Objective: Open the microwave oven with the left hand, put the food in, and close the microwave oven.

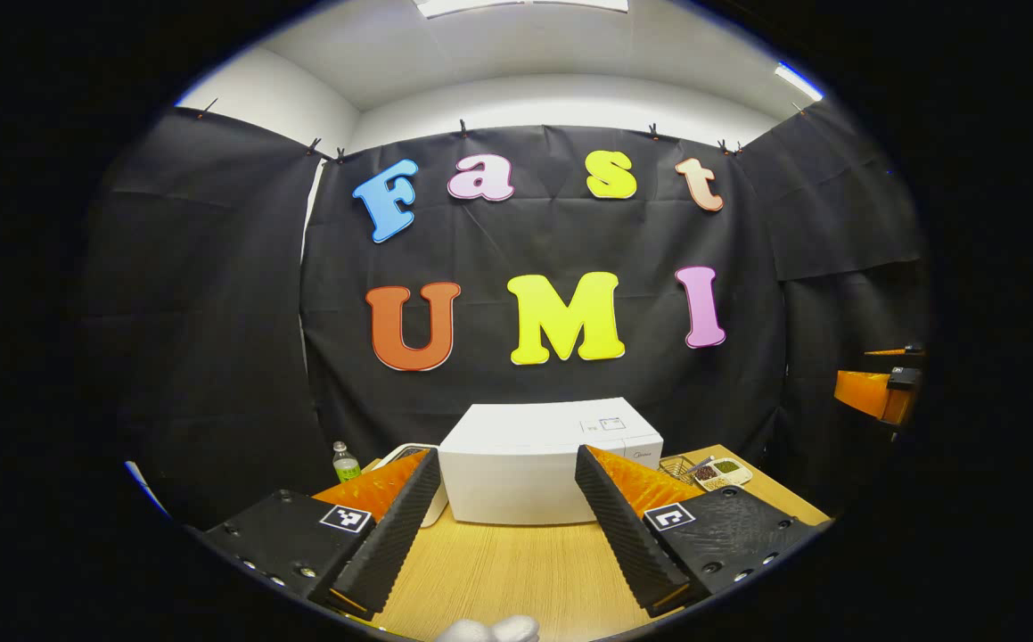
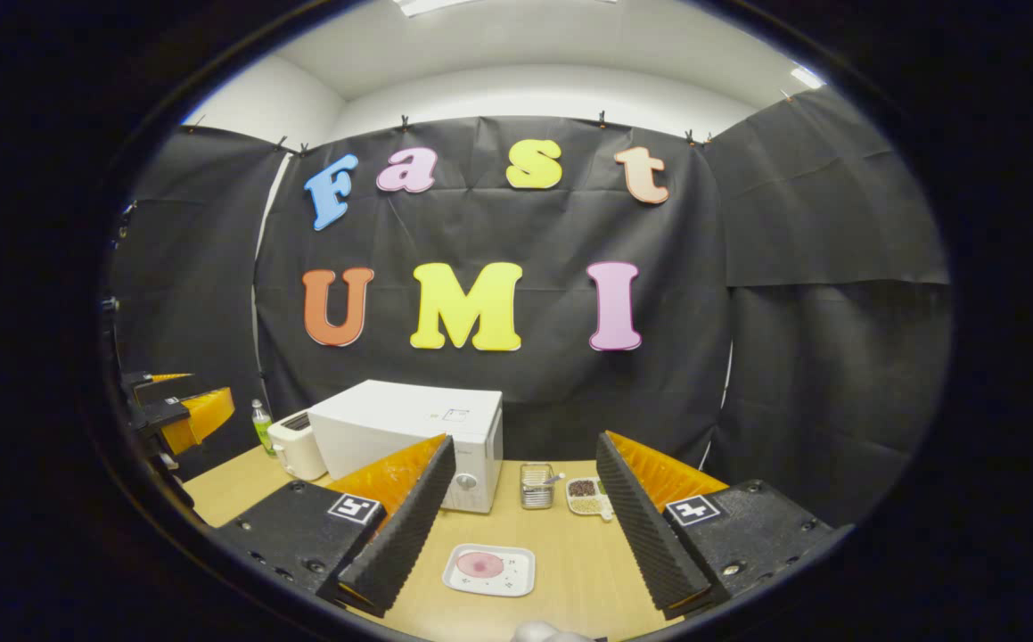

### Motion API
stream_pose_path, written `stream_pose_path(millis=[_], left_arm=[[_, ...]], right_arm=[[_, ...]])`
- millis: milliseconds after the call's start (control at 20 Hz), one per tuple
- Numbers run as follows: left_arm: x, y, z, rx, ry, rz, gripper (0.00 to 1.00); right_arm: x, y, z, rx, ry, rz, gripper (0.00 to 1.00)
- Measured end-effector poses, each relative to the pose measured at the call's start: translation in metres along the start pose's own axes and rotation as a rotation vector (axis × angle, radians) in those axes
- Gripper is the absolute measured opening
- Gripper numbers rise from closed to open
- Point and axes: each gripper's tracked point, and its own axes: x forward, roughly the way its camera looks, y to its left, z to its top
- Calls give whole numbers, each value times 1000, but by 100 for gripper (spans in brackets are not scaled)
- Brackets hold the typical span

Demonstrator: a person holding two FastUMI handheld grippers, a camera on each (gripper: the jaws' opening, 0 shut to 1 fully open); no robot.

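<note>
The white microwave oven [image 1: 534, 459] stands shut at the back of the wooden table [image 1: 516, 571], straight ahead of my left gripper [image 1: 507, 526], which is open and empty above the table. In the right gripper view the microwave [image 2: 409, 437] sits left of centre. A white square plate with a pink round piece of food [image 2: 489, 569] lies on the table in front of it, between the fingers of my right gripper [image 2: 520, 535], open and held above. The left gripper [image 2: 182, 410] shows at the far left of that view.
A white toaster [image 2: 298, 446] and a small green bottle [image 2: 261, 426] stand left of the microwave. To its right are a wire basket [image 2: 536, 486] and a divided dish of grains [image 2: 589, 497]. The other gripper [image 1: 877, 388] hangs at the right edge of the left gripper view.
</note>
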Motion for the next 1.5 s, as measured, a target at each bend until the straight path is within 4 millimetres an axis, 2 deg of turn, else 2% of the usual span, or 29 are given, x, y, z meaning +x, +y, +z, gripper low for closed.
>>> stream_pose_path(millis=[50,100,150,300,500,750,1050,1300,1400,1500], left_arm=[[1,-2,-3,1,3,-3,95],[1,-2,-3,1,0,-6,95],[4,-5,-5,1,-1,-11,95],[16,-17,-14,0,-1,-31,95],[43,-48,-32,-11,-1,-77,95],[94,-101,-73,-27,21,-139,95],[166,-157,-124,-13,49,-190,95],[223,-176,-179,-1,124,-192,95],[240,-176,-197,2,148,-185,95],[255,-180,-215,-6,176,-183,95]], right_arm=[[-1,1,0,1,0,3,100],[-1,1,-1,1,-1,4,96],[-2,-1,-1,-1,0,1,100],[-3,-6,1,6,-2,-6,100],[-3,-19,6,5,-3,-23,100],[-2,-36,9,-19,14,-51,100],[0,-45,9,-27,37,-50,100],[3,-67,-7,-14,87,-88,100],[3,-77,-12,-21,111,-107,100],[4,-87,-15,-40,123,-130,96]])
